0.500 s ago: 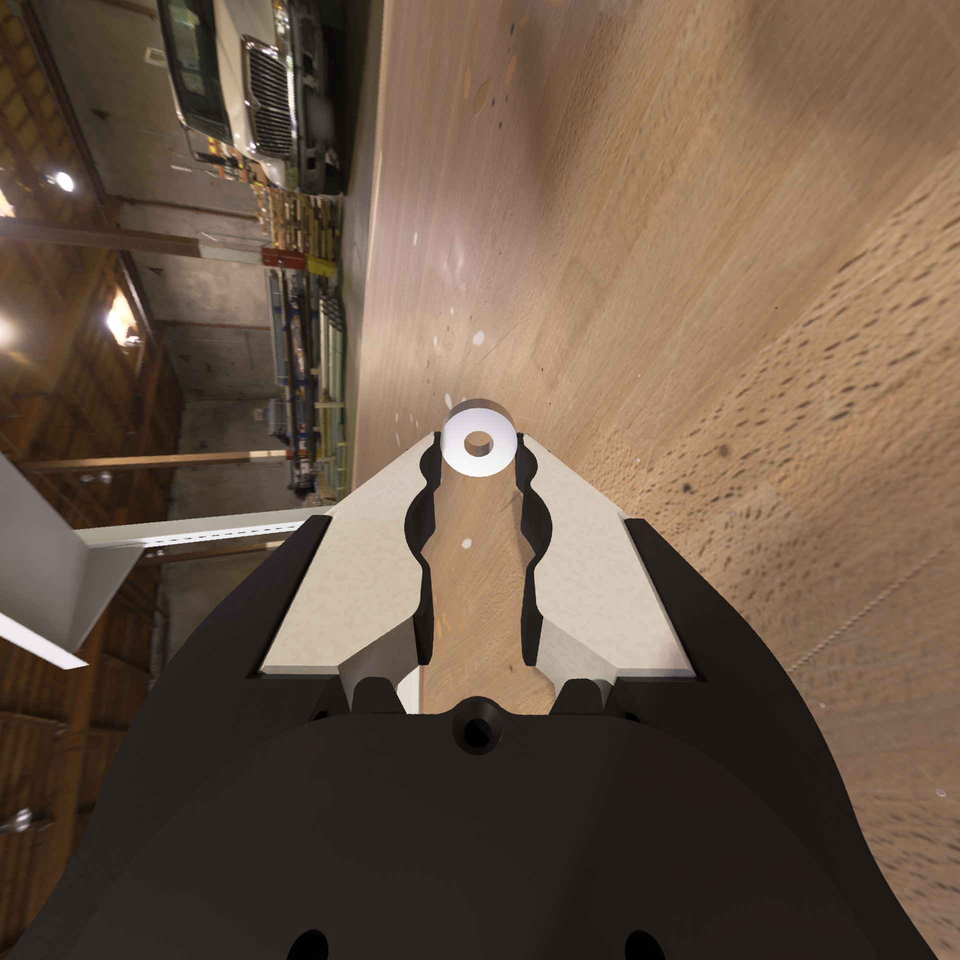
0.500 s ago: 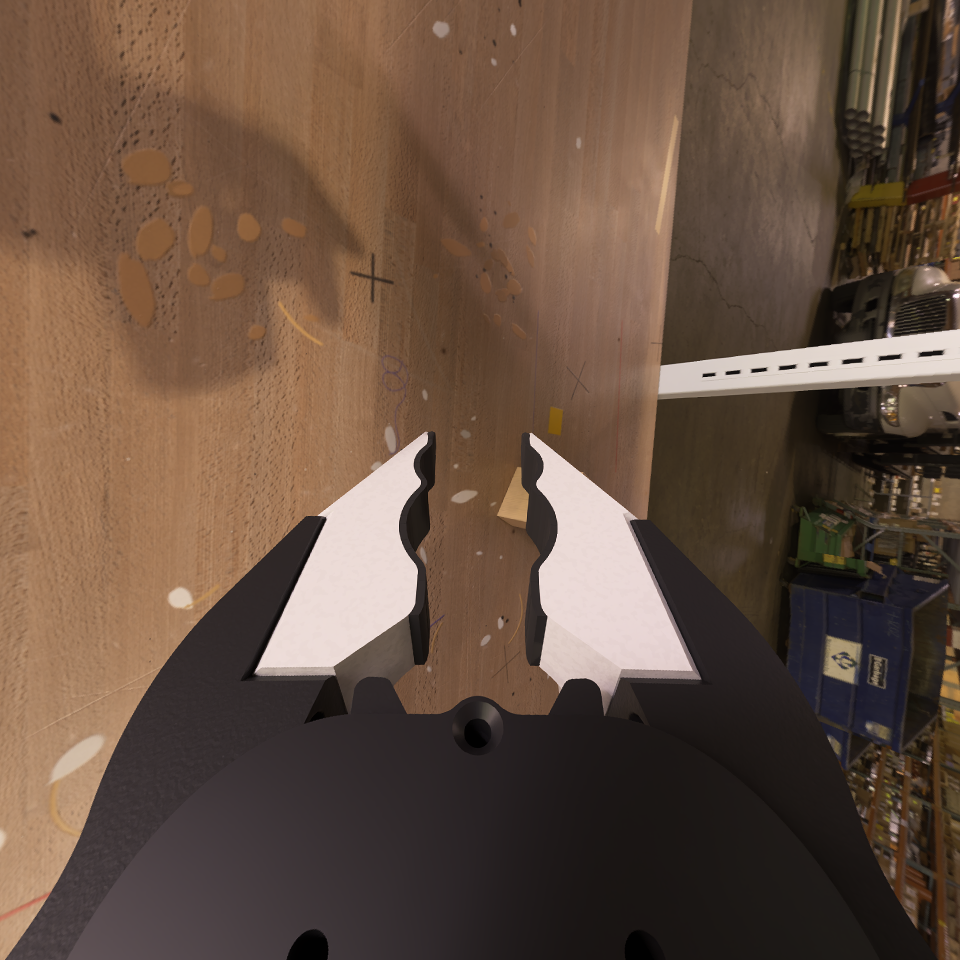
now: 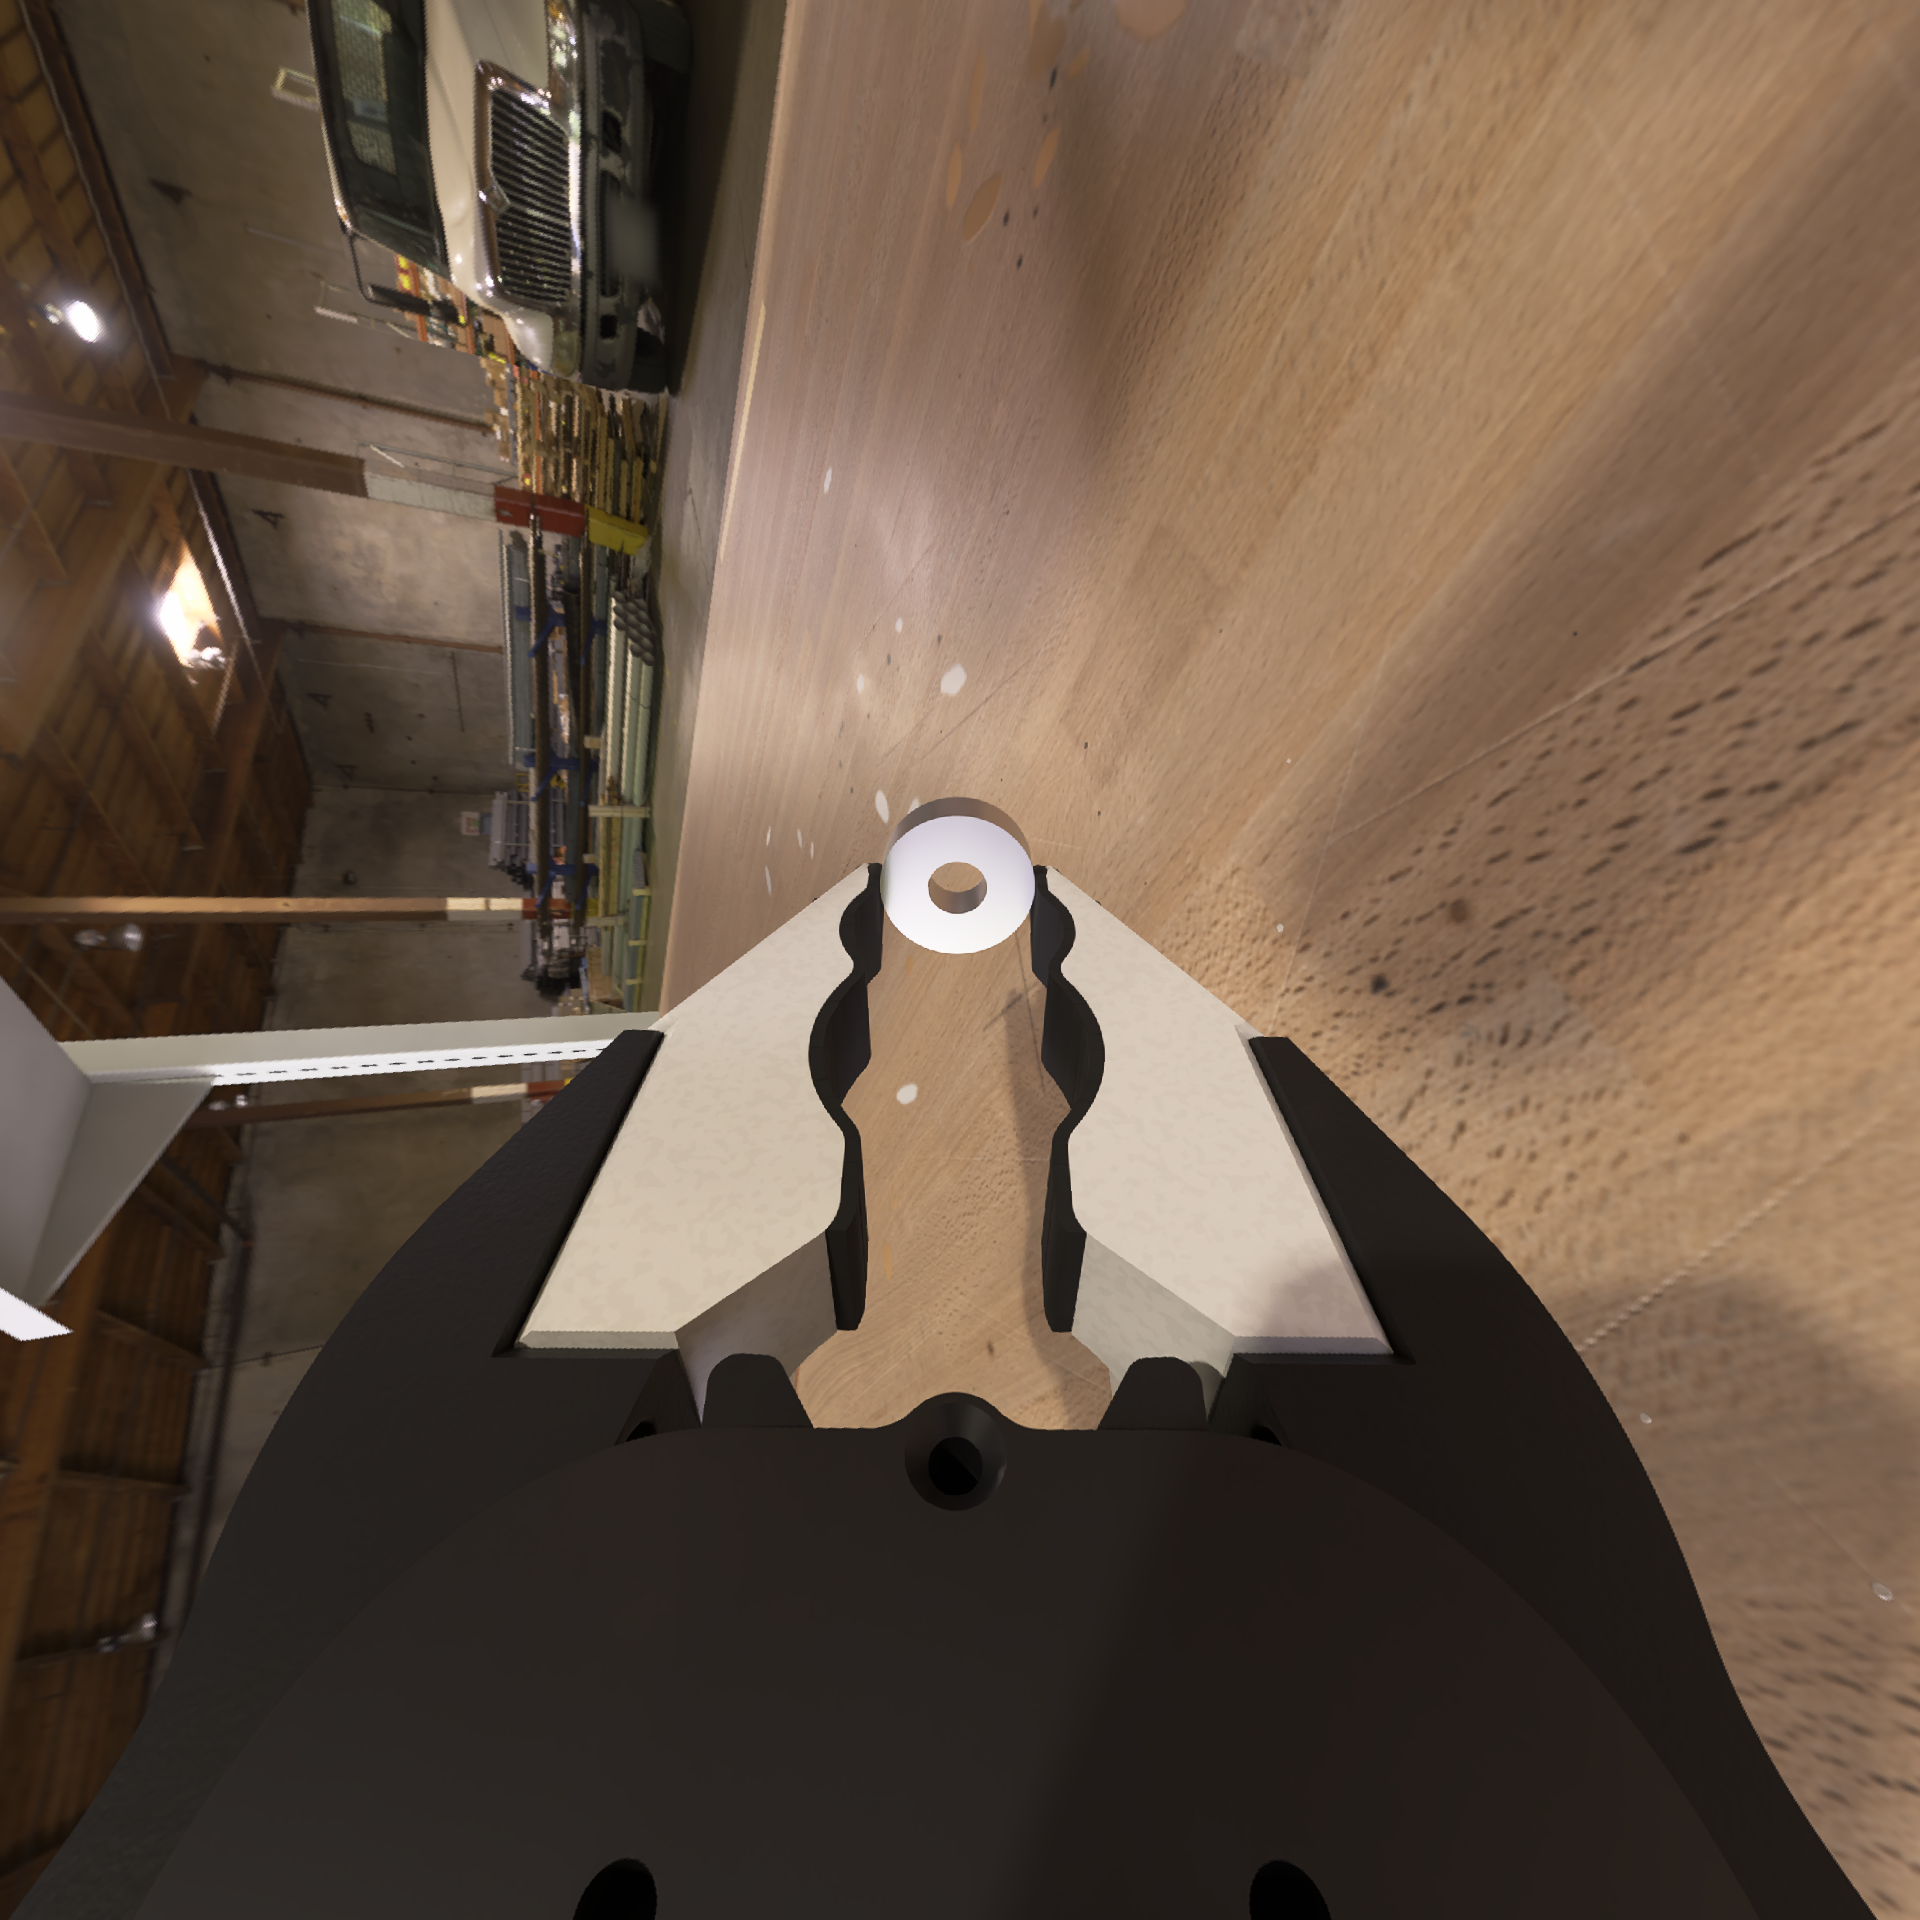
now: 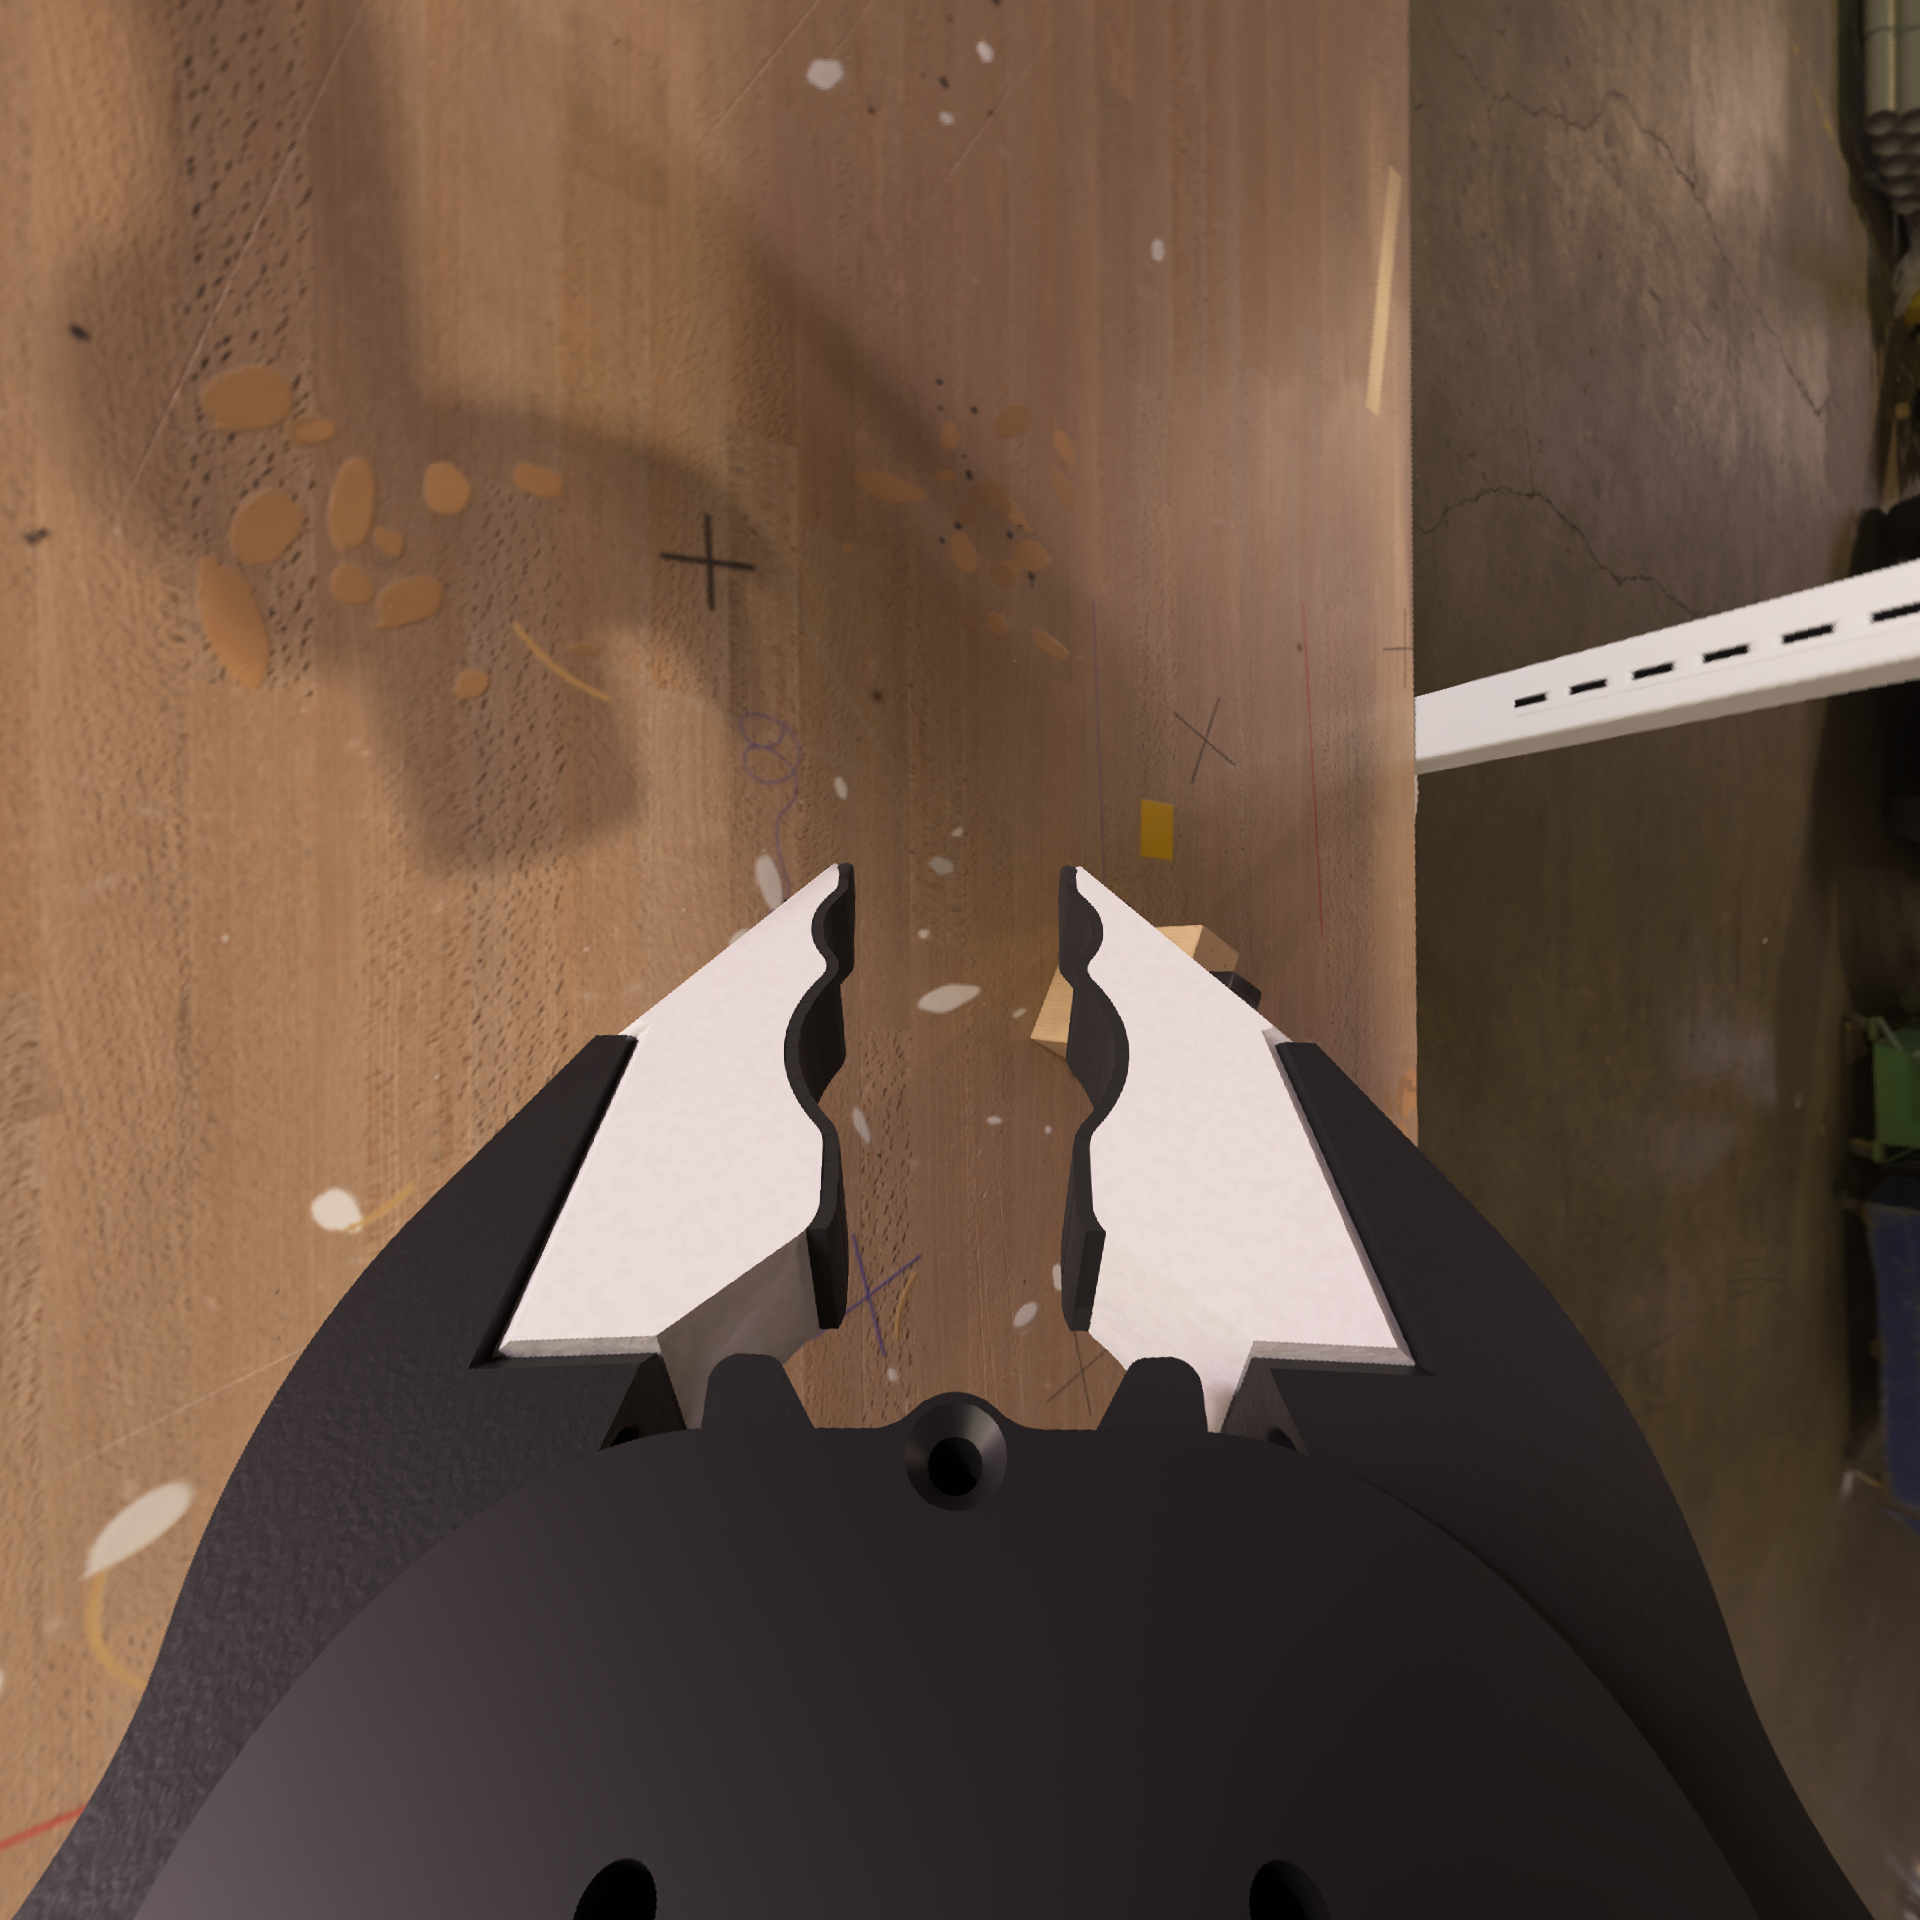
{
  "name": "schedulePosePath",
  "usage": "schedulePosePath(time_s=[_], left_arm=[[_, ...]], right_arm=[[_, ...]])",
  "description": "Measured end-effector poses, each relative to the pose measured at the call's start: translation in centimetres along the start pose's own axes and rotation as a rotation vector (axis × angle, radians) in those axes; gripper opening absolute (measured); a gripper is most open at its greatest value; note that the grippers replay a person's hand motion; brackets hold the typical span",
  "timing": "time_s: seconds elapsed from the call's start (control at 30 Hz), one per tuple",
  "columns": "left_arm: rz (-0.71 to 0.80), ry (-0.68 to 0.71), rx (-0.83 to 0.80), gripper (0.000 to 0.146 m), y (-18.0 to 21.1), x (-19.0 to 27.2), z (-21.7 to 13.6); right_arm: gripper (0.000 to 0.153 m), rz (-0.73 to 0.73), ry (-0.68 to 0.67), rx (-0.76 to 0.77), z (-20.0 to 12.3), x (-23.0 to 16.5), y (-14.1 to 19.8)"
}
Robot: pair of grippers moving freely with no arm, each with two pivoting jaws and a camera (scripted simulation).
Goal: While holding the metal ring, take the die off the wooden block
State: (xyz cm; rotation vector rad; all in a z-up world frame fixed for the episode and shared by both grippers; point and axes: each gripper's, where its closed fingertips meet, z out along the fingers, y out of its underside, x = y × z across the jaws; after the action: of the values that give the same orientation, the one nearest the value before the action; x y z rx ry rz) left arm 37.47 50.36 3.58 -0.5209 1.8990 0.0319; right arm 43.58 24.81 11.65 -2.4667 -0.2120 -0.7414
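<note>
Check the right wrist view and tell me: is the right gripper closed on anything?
No: the right gripper is open with bare table between its fingers, and the wooden block sits beside one finger.

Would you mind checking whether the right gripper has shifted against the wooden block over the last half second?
Yes. The right gripper has slid toward the table edge: the wooden block, previously showing between the fingers, now sits mostly behind one finger.

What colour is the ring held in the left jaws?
White, almost matte, with a round centre hole: the metal ring shows best in the left wrist view, pinched at the tips.
</note>
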Motion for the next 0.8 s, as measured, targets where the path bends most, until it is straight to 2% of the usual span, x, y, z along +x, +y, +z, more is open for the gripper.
schedulePosePath(time_s=[0.23, 0.43, 0.53, 0.63, 0.73, 0.77, 0.8], left_arm=[[-0.084, 0.043, 0.023, 0.028, 0.2, 0.1, 0.1], [-0.075, 0.096, 0.046, 0.028, 0.2, 0.1, 0.2], [-0.05, 0.033, 0.043, 0.028, 0.1, 0.0, 0.1], [-0.008, -0.02, 0.036, 0.028, 0.0, -0.1, 0.0], [0.04, -0.04, 0.032, 0.028, -0.1, -0.1, -0.1], [0.048, -0.043, 0.031, 0.028, -0.1, -0.1, -0.1], [0.052, -0.046, 0.031, 0.028, -0.1, -0.1, -0.1]], right_arm=[[0.047, 0.218, 0.077, 0.063, 0.1, 4.0, 0.9], [0.056, 0.428, 0.18, 0.02, 0.6, 8.6, 4.2], [0.062, 0.532, 0.067, -0.041, 2.5, 8.4, 5.9], [0.06, 0.59, -0.029, -0.066, 4.7, 8.2, 6.5], [0.051, 0.646, -0.185, -0.144, 6.6, 7.4, 6.8], [0.043, 0.667, -0.224, -0.175, 6.9, 7.3, 6.9], [0.035, 0.655, -0.205, -0.217, 7.1, 7.6, 7.4]])
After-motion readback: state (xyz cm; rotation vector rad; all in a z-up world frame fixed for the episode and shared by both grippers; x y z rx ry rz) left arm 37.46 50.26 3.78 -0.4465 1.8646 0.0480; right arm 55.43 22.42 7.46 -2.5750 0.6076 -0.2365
